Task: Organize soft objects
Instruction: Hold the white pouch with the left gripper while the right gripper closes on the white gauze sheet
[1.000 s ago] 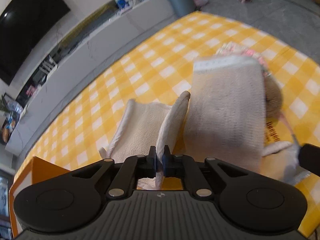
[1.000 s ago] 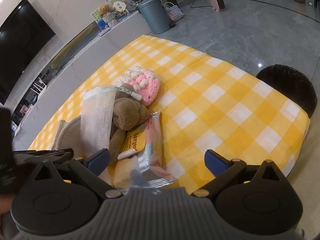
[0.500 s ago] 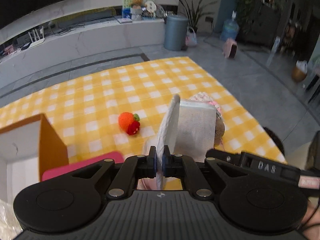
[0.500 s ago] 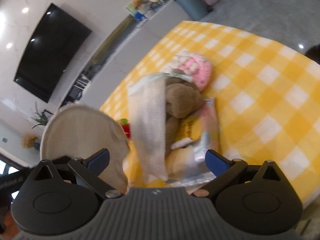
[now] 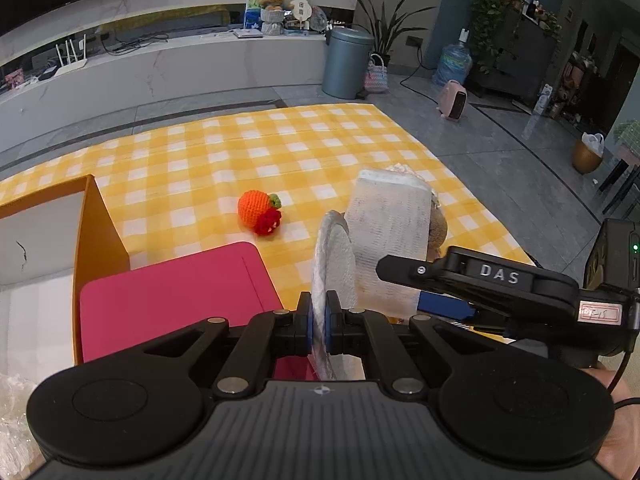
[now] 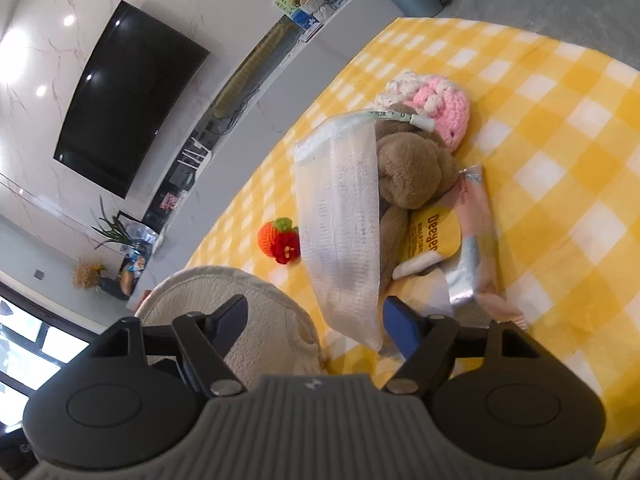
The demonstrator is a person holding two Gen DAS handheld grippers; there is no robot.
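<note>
Jaws of the right gripper are closing round the white pouch (not yet pinched), while the left gripper, now swung toward the box, is clamping the round pad

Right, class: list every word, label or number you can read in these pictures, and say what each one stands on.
"DAS": on the right gripper.
"Deeyeo": on the yellow label of the wipes pack; smaller print beside it unreadable.
Red-bordered sticker on that gripper: handwriting too blurred.
Cards on the far shelf: too small.

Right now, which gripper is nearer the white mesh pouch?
Right. The right gripper is closing with the white mesh pouch's lower end between its jaws; the left gripper sits beside it, clamping a cream pad.
</note>
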